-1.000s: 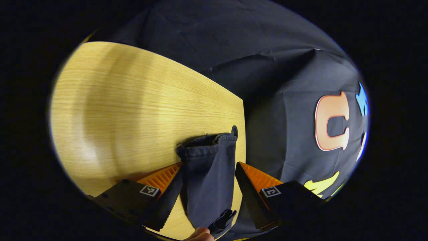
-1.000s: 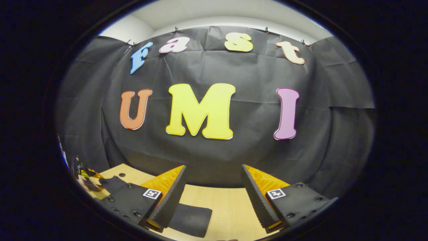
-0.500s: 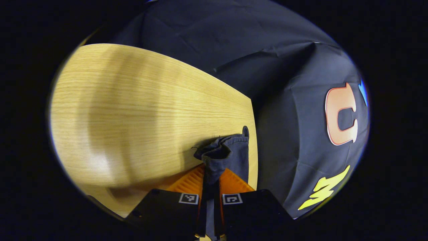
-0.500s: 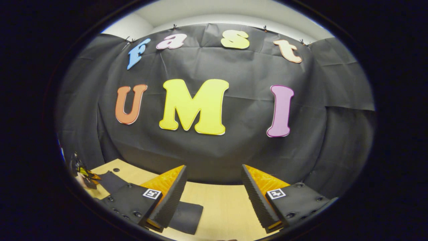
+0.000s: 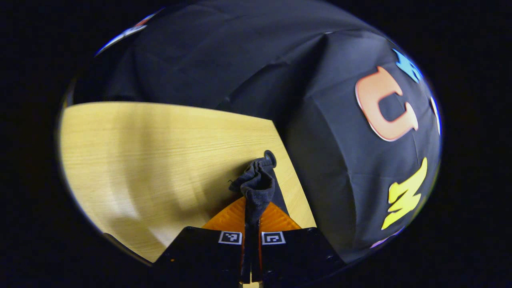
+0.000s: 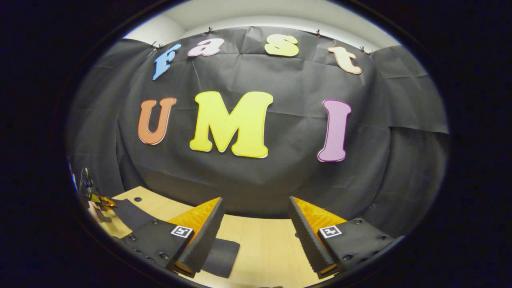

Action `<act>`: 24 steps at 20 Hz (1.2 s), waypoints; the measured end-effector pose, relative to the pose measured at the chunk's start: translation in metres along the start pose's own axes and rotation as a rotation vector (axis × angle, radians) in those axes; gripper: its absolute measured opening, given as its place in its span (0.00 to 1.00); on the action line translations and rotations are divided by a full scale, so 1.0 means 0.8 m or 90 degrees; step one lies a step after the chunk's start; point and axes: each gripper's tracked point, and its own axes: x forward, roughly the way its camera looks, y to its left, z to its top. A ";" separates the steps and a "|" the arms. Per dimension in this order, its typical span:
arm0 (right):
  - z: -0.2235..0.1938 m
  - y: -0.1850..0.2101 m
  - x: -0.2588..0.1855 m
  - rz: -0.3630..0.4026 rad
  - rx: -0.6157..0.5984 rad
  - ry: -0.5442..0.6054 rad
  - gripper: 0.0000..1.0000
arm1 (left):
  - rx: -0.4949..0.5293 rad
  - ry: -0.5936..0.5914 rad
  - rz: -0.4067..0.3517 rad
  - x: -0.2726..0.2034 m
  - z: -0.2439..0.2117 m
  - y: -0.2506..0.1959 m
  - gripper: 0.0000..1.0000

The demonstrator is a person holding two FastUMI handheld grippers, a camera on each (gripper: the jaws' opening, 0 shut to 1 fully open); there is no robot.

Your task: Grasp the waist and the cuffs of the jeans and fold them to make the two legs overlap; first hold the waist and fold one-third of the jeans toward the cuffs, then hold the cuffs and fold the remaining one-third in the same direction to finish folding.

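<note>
Pinching a bunched cuff of the jeans [image 5: 258, 188] near the table [image 5: 140, 160] corner, the left gripper [image 5: 252, 218] is clamped tight; the right gripper [image 6: 256, 224] hangs spread above another dark denim part

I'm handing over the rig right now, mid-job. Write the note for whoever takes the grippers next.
Left gripper: shut on a bunched end of the jeans, by a hole near the table corner.
Right gripper: open, holding nothing, above the table's far edge; a flat dark part of the jeans lies just below its left finger.
Done: one end gripped. Whether it is waist or cuff I cannot tell.
Left: grip the other end with the right gripper, overlap the legs, then both one-third folds.
</note>
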 end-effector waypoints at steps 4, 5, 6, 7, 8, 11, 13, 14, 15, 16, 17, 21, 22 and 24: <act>-0.004 0.002 0.002 0.006 0.013 0.005 0.98 | 0.097 -0.040 -0.059 -0.041 0.008 -0.072 0.04; -0.003 0.003 0.001 0.009 0.012 0.004 0.99 | 0.123 -0.050 -0.078 -0.052 0.008 -0.092 0.04; -0.002 0.005 0.001 0.012 0.011 0.003 0.99 | 0.144 -0.059 -0.094 -0.062 0.003 -0.110 0.04; -0.002 0.007 0.001 0.014 0.011 0.004 0.99 | 0.160 -0.064 -0.113 -0.069 -0.002 -0.130 0.04; -0.004 0.006 -0.001 0.015 0.011 0.005 0.98 | 0.175 -0.066 -0.127 -0.074 -0.010 -0.150 0.04; -0.007 0.003 0.000 0.016 0.017 0.007 0.98 | 0.251 -0.070 -0.173 -0.085 -0.043 -0.208 0.04; -0.010 -0.002 0.002 0.013 0.020 0.008 0.98 | 0.289 -0.064 -0.204 -0.093 -0.064 -0.239 0.04; -0.010 -0.004 0.003 0.011 0.022 0.010 0.98 | 0.307 -0.060 -0.218 -0.100 -0.074 -0.252 0.04; -0.013 -0.007 0.005 0.009 0.026 0.011 0.98 | 0.326 -0.059 -0.228 -0.106 -0.084 -0.263 0.04; -0.015 -0.011 0.006 0.007 0.029 0.012 0.99 | 0.350 -0.056 -0.242 -0.113 -0.096 -0.273 0.04; -0.017 -0.015 0.005 0.005 0.031 0.013 0.99 | 0.370 -0.053 -0.253 -0.118 -0.109 -0.285 0.04; -0.025 -0.037 -0.003 -0.007 0.038 0.017 0.99 | 0.443 -0.028 -0.296 -0.129 -0.169 -0.317 0.03; -0.025 -0.043 -0.005 -0.010 0.040 0.017 0.99 | 0.471 -0.026 -0.304 -0.132 -0.185 -0.322 0.04; -0.030 -0.052 -0.009 -0.014 0.043 0.021 0.99 | 0.516 -0.019 -0.320 -0.136 -0.216 -0.330 0.04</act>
